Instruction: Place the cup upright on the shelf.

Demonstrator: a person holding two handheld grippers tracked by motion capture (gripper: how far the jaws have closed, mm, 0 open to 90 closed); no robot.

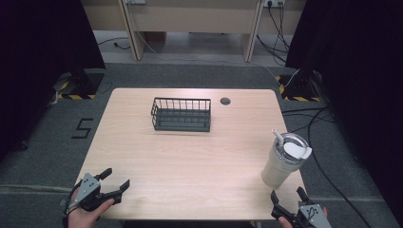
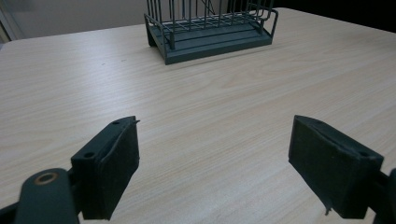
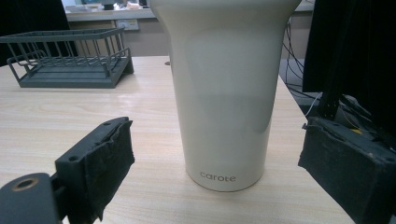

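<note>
High view: the cream tumbler (image 1: 281,166) stands upright near the right front corner of the wooden table (image 1: 190,156), fitted with a clear lid and a white straw. The right gripper (image 1: 290,200) sits at the table's front edge just behind the tumbler, jaws spread and empty. The left gripper (image 1: 115,182) rests at the left front corner, well apart from the tumbler, jaws likewise spread and holding nothing.

A dark wire basket (image 1: 181,114) stands toward the far middle of the table, well apart from both grippers. A round grommet (image 1: 225,100) lies in the tabletop just beyond the basket's right end. Bare wood lies between the left gripper and the basket.

Right gripper view: the tumbler (image 3: 224,93) stands between the lines of the two open jaws, ahead of them and not touching either pad. The basket (image 3: 70,58) shows farther back on the left. Cables (image 1: 313,118) trail on the floor beside the table's right edge.
</note>
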